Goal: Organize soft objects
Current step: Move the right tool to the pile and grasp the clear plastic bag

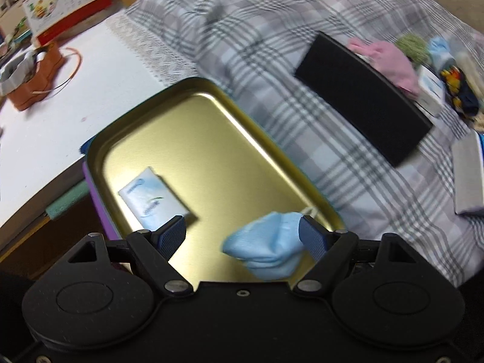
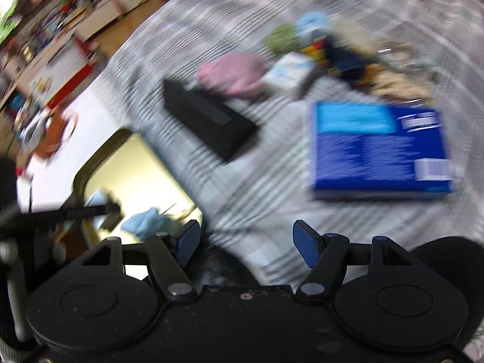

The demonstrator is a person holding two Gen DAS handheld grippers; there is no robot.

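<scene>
Because the gold tin tray (image 1: pixel 211 139) serves as the collecting place, the light blue sock (image 1: pixel 266 251) is seen lying released at its near edge between the spread left gripper (image 1: pixel 242 236), while the right gripper (image 2: pixel 246 242) is held empty over the checked bed (image 2: pixel 272 187).

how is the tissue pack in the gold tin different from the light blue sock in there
The tissue pack is a flat, crisp-edged rectangle, white with pale blue print; the light blue sock is a plain-coloured, rumpled bundle with no fixed shape. The pack lies toward the tin's left side, the sock toward its right, close by the left gripper's right fingertip. Both rest inside the gold tin, apart from each other.
</scene>
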